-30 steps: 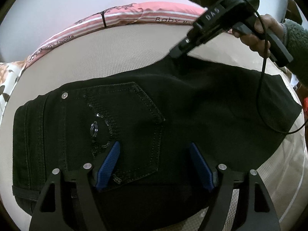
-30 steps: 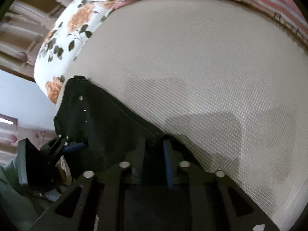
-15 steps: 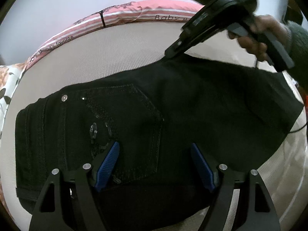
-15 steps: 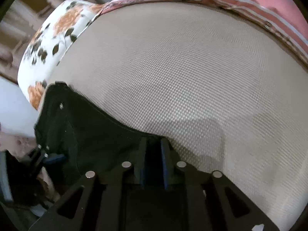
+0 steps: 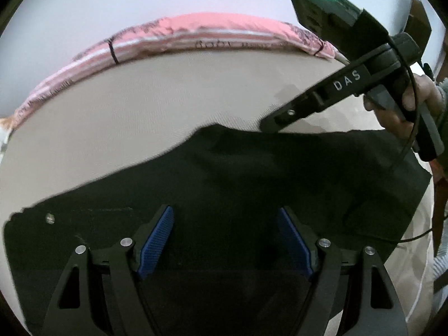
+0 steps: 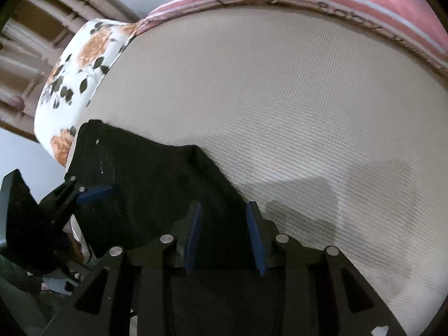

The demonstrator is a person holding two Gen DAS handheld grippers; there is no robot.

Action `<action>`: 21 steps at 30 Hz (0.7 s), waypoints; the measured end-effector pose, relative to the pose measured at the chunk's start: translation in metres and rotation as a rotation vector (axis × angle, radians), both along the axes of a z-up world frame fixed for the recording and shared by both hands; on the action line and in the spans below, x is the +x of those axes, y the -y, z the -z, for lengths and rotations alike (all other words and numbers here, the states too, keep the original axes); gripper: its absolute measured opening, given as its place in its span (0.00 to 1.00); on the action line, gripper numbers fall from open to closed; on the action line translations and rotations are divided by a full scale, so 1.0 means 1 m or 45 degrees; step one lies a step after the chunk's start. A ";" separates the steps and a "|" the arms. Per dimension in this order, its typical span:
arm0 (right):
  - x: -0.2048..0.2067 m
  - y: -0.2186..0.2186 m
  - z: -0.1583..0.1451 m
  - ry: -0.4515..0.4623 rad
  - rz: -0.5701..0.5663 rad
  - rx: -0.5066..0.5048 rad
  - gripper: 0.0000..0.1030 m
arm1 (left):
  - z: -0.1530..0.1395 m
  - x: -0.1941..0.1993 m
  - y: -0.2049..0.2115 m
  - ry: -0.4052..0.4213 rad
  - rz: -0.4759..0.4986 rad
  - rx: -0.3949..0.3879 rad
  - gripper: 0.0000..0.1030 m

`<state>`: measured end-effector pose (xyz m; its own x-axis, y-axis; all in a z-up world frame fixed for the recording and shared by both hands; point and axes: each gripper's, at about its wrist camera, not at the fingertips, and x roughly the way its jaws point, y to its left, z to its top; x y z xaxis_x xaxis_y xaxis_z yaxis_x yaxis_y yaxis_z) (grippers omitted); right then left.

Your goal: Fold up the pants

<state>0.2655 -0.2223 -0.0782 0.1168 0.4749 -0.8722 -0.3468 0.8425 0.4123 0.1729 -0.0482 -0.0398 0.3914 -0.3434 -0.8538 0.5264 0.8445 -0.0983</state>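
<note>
Black pants (image 5: 252,182) lie flat on the beige mattress (image 5: 140,106). My left gripper (image 5: 224,212) hovers over them, open, its blue pads wide apart and nothing clamped. Only one rivet of the back pocket (image 5: 49,218) shows at the lower left. My right gripper (image 5: 268,124) points down at the pants' far edge. In the right wrist view its jaws (image 6: 224,205) are opening: black cloth (image 6: 156,173) lies under and between the pads, but they do not press it. The left gripper (image 6: 109,189) shows there at the left over the cloth.
A pink striped bolster (image 5: 196,36) runs along the mattress's far side. A floral pillow (image 6: 84,64) sits at one end. A hand (image 5: 406,106) holds the right gripper, and its cable (image 5: 414,145) loops over the pants. Bare mattress (image 6: 308,112) stretches beyond the cloth.
The right gripper's pads have spread and let go of the pants' edge. The left gripper has shifted along the pants, so the sequined pocket has slid away to the lower left.
</note>
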 end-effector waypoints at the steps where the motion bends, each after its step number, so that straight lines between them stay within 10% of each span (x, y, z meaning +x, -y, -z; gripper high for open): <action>1: 0.000 -0.003 0.002 -0.001 -0.016 0.006 0.28 | 0.003 -0.001 0.001 -0.002 0.000 0.012 0.75; 21: 0.009 -0.023 0.003 0.150 -0.056 -0.013 0.03 | 0.023 -0.006 0.003 0.026 -0.004 0.062 0.75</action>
